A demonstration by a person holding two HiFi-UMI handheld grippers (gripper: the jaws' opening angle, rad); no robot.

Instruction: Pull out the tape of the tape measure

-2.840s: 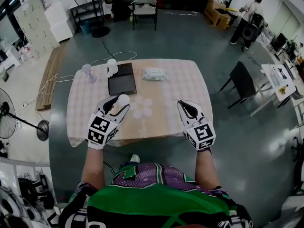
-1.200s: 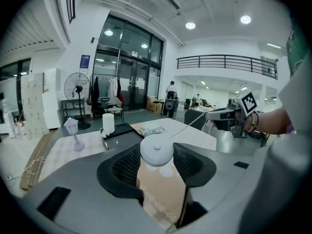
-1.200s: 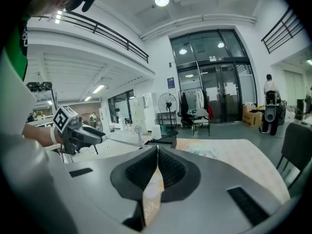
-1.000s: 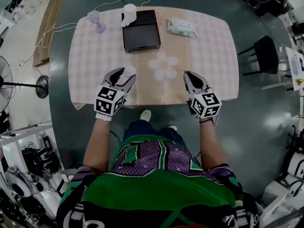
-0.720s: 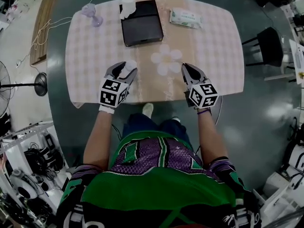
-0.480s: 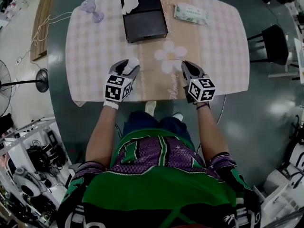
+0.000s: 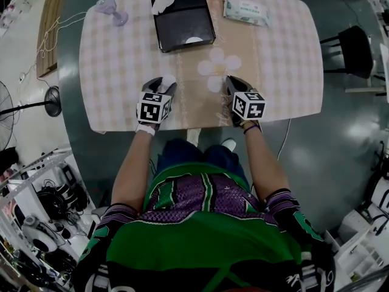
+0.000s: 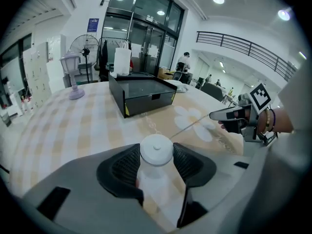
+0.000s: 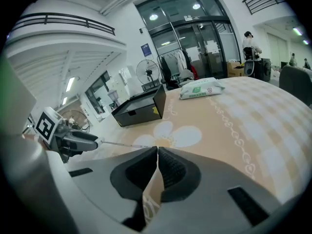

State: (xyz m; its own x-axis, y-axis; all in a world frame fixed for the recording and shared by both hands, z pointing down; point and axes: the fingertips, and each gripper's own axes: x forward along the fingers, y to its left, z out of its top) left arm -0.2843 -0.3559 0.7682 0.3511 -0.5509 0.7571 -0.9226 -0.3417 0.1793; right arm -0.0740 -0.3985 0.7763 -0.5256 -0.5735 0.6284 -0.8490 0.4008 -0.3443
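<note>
While the left gripper had its jaws spread and pressed on the round white tape measure, one ribbed pad against each side of its case, the right gripper had its jaws closed together on the end of the tape. That thin tape ran in a straight line from the case, out past the left jaws' tips, across to the tips of the right jaws, above the checked table. Both grippers hung over the table's near edge, angled downward, side by side and apart. Just ahead of the right jaws lay a printed flower on the cloth. Farther ahead stood a black box, and to its right a green-and-white packet. Beyond the left jaws, a white cup stood behind the box and a small lamp to its left.
</note>
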